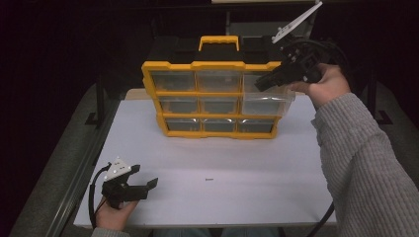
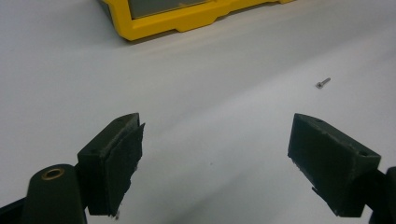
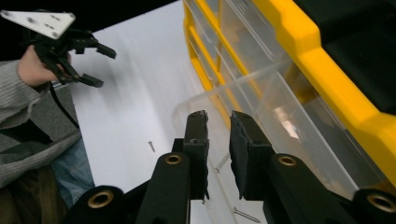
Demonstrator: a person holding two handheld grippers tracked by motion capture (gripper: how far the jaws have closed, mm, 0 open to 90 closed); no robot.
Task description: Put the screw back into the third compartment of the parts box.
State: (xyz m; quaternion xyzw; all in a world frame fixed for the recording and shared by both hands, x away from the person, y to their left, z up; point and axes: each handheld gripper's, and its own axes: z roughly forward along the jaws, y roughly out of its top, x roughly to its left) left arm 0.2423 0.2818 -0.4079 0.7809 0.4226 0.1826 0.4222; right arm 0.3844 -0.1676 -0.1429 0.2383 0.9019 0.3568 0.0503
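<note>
Surface: white table, dark surroundings.
Right gripper: at the upper right of the organizer, jaws slightly apart, nothing clamped; front wall of the pulled-out clear drawer just beyond the tips.
Drawer: sticking out of the right column, a screw inside.
Organizer: yellow, upright at the table's far side, handle on top.
Left gripper: low near the front left edge, jaws wide apart, empty.
Loose screw: alone on the table, mid-front.
</note>
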